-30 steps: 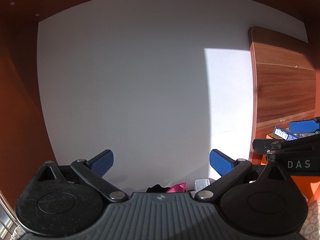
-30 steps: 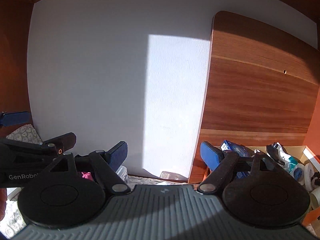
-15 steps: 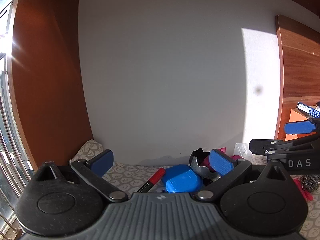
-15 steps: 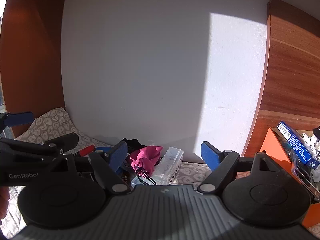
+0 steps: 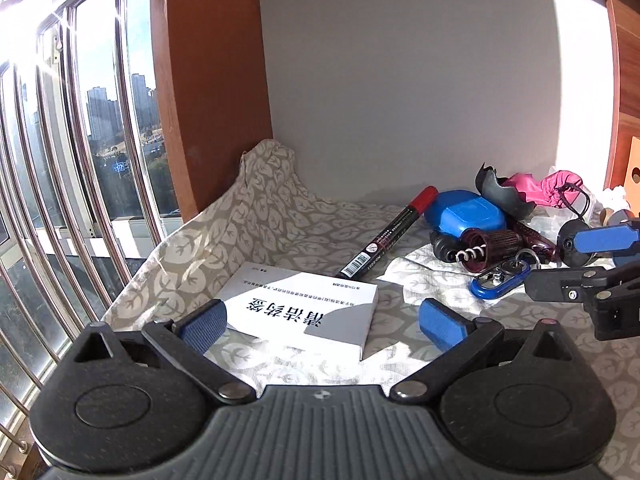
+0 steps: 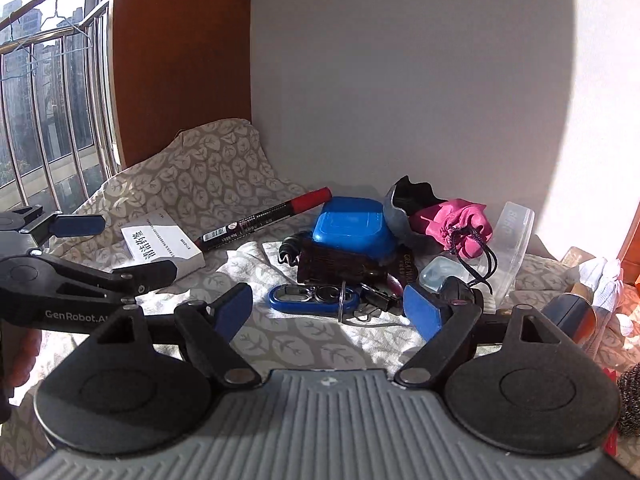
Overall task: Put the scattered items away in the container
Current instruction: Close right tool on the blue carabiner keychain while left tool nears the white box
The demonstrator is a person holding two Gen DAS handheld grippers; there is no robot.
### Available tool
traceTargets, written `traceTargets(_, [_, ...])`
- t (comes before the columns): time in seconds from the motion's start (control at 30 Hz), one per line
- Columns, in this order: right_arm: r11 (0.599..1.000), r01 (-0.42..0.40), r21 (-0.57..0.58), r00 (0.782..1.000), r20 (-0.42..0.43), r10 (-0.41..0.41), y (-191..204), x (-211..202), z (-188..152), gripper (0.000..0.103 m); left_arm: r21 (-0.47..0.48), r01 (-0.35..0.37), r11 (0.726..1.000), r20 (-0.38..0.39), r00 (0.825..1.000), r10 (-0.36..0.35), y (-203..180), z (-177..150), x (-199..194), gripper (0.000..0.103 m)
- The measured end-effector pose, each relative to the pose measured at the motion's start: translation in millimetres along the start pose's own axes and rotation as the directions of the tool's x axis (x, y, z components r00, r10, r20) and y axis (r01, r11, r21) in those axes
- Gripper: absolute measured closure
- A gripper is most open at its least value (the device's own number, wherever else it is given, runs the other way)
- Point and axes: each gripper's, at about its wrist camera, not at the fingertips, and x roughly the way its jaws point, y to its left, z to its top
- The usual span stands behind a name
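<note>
My left gripper (image 5: 322, 322) is open and empty, its pads on either side of a white medicine box (image 5: 304, 308) lying flat on the leaf-patterned cloth (image 5: 260, 220). My right gripper (image 6: 328, 312) is open and empty just in front of a blue carabiner with keys (image 6: 312, 300). Behind lie a red-capped black marker (image 6: 264, 220), a blue plastic case (image 6: 352, 228), a dark corkscrew (image 5: 480, 244), a pink drawstring pouch (image 6: 452, 222) and a clear plastic lid (image 6: 512, 248). The white box also shows in the right wrist view (image 6: 160, 244). The container is out of view.
A white wall (image 5: 420, 80) stands behind the items and a brown wooden panel (image 5: 208, 80) to the left. Window bars (image 5: 60, 160) run along the far left. A steel scourer (image 6: 628, 404) and white socks (image 6: 604, 280) lie at the right edge.
Both grippers have swung left and tilted down from the wall toward the tabletop. The scattered items and the white box have come into view; the orange container has left view.
</note>
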Motion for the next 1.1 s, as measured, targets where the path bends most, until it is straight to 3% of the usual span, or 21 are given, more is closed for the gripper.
traceTargets(0.13, [0.999, -0.046, 0.022, 0.997, -0.062, 0.048, 2.6, 11.6, -5.8, 0.037, -0.046, 0.028, 0.999, -0.017, 0.999, -0.029, 16.4, 0.8, -1.2, 0.000])
traceTargets(0.53, [0.998, -0.024, 0.049, 0.996, -0.087, 0.029, -0.1, 20.0, -8.3, 0.029, -0.094, 0.080, 0.992, -0.155, 0.983, -0.094, 30.5, 3.7, 43.7, 0.000])
traceTargets(0.73, [1.000, -0.006, 0.027, 0.996, -0.092, 0.009, 0.5, 30.0, -2.6, 0.024, -0.054, 0.082, 0.995, -0.177, 0.980, -0.091, 21.4, 8.6, 55.7, 0.000])
traceTargets(0.8, [1.000, -0.003, 0.007, 0.996, -0.094, 0.003, 2.3, 31.2, -1.5, 0.024, -0.043, 0.086, 0.995, -0.179, 0.980, -0.092, 18.8, 9.9, 57.8, 0.000])
traceTargets(0.9, [1.000, -0.019, -0.011, 0.995, -0.096, 0.018, 2.4, 33.1, -0.7, 0.035, -0.027, 0.089, 0.996, -0.184, 0.979, -0.092, 15.7, 10.7, 59.7, 0.000])
traceTargets(0.97, [1.000, -0.030, -0.003, 0.996, -0.089, 0.030, -2.9, 27.5, -3.0, 0.036, -0.024, 0.103, 0.994, -0.177, 0.979, -0.105, 15.3, 10.5, 58.5, 0.004])
traceTargets(1.03, [0.999, -0.038, 0.009, 0.996, -0.079, 0.039, -6.1, 23.3, -4.0, 0.036, -0.022, 0.125, 0.992, -0.156, 0.979, -0.127, 15.8, 10.4, 54.7, 0.024])
traceTargets(1.1, [0.999, -0.043, 0.015, 0.997, -0.066, 0.044, -8.7, 16.8, -5.6, 0.036, -0.024, 0.146, 0.989, -0.144, 0.979, -0.148, 16.1, 9.6, 51.5, 0.035])
